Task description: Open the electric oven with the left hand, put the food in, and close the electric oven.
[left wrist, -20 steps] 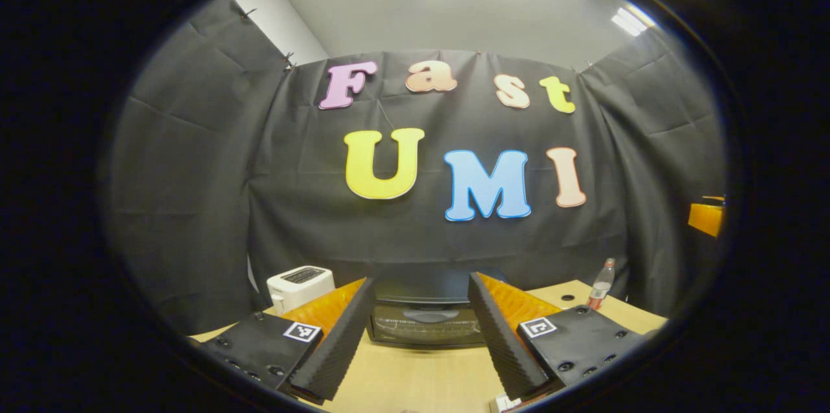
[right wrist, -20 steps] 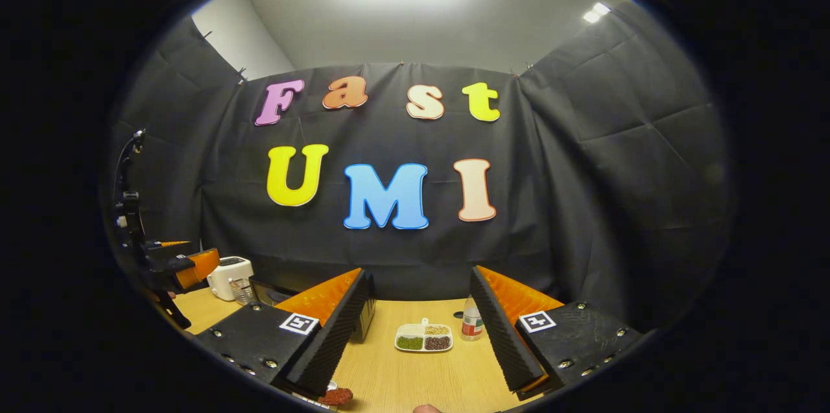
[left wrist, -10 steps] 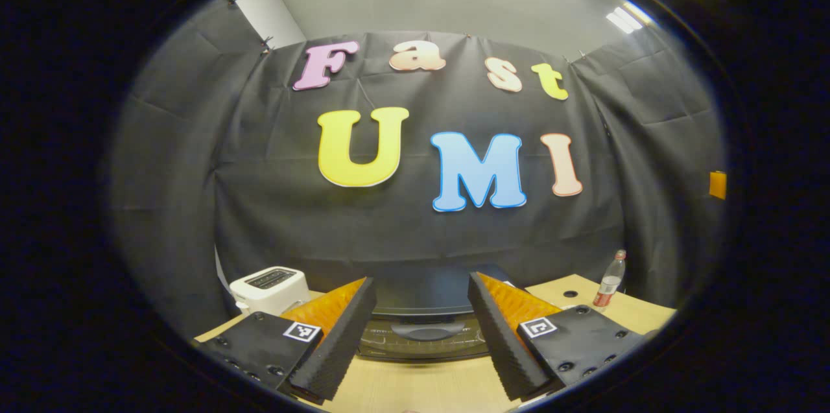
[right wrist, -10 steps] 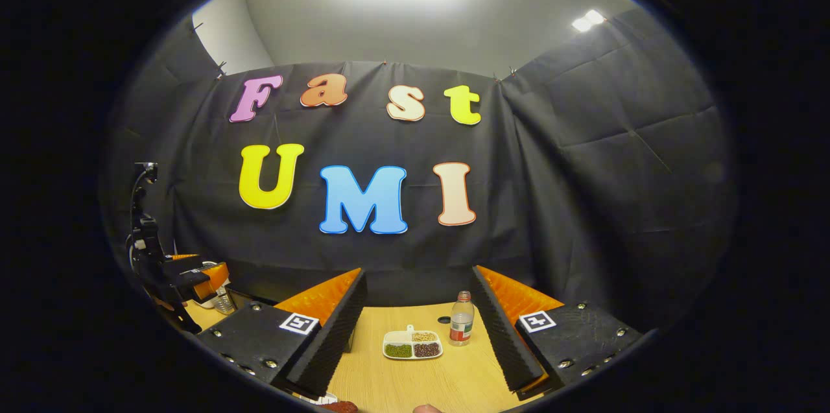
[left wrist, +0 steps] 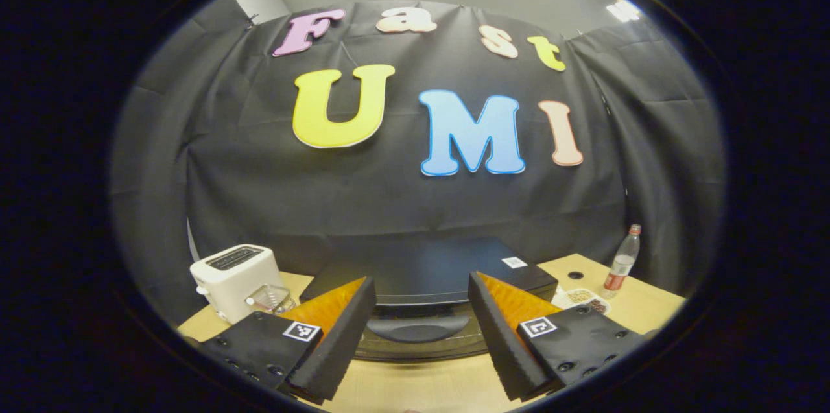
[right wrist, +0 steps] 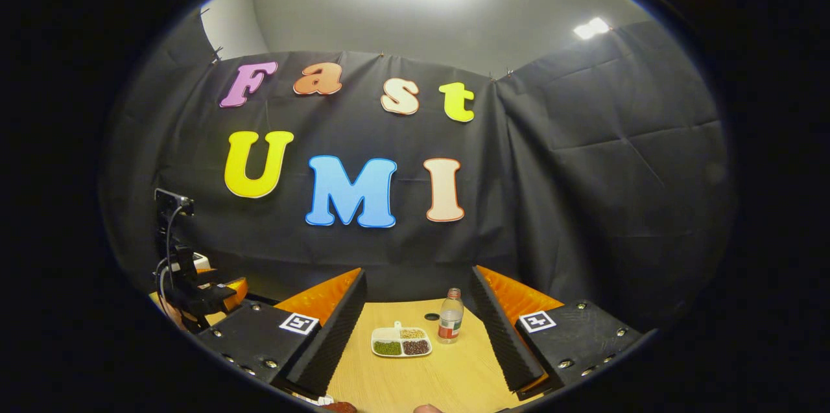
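The black electric oven (left wrist: 428, 270) stands on the wooden table straight ahead in the left gripper view, its door shut and the curved door handle (left wrist: 418, 329) low between my fingers. My left gripper (left wrist: 421, 342) is open, close in front of that handle and not touching it. In the right gripper view my right gripper (right wrist: 415, 342) is open and holds nothing. A bit of reddish food (right wrist: 337, 407) shows at the bottom edge below its left finger. The left gripper (right wrist: 198, 293) also appears at the far left of that view.
A white toaster (left wrist: 233, 273) and a glass (left wrist: 269, 298) stand left of the oven. A divided white dish of beans (right wrist: 401, 342) and a plastic bottle (right wrist: 449, 324) sit on the wooden table (right wrist: 441, 380) ahead of the right gripper. The bottle (left wrist: 621, 264) also stands right of the oven.
My left gripper has moved forward toward the oven, which now looks bigger and nearer. The right gripper view has shifted slightly, the dish and bottle sliding left.
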Motion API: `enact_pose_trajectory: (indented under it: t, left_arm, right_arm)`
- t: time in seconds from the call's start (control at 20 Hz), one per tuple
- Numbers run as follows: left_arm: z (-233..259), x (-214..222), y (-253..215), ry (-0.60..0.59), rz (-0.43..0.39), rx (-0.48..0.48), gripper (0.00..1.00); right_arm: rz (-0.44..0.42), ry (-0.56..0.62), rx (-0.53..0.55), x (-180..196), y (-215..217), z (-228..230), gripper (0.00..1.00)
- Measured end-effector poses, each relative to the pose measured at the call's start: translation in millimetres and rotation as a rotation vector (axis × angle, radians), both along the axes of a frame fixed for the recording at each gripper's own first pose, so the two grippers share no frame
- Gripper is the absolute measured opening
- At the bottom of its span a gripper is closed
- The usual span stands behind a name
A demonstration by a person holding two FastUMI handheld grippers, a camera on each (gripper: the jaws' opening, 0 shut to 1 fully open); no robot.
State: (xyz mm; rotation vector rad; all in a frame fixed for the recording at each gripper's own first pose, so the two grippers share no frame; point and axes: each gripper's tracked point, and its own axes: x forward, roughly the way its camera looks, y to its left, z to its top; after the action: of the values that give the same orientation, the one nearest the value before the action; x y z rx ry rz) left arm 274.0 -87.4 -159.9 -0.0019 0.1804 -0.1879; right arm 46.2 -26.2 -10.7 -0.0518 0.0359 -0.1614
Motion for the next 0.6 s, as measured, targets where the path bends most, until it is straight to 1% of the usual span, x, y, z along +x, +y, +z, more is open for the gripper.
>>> enact_pose_trajectory:
  t: [0.2,0.4,0.45,0.55,0.6]
  left_arm:
    - [-24.1,15.4,-3.2,0.029,-0.008,0.015,0.99]
    - [-43.7,21.5,-5.0,0.048,-0.001,0.026,0.96]
    - [-48.7,21.5,-4.9,0.055,0.005,0.028,0.91]
    - [-57.7,21.7,-6.3,0.073,0.008,0.019,1.00]
    - [-60.1,22.4,-4.7,0.076,0.016,0.016,1.00]
  right_arm:
    - [-0.052,-0.003,-0.018,-6.2,-8.6,3.2,0.96]
    - [-0.073,0.023,-0.046,-12.1,-11.5,0.4,0.96]
    - [-0.074,0.023,-0.056,-13.4,-11.5,1.6,0.96]
    - [-0.072,0.016,-0.075,-15.4,-11.0,6.2,0.96]
    - [-0.069,0.014,-0.083,-16.0,-9.5,7.2,0.96]
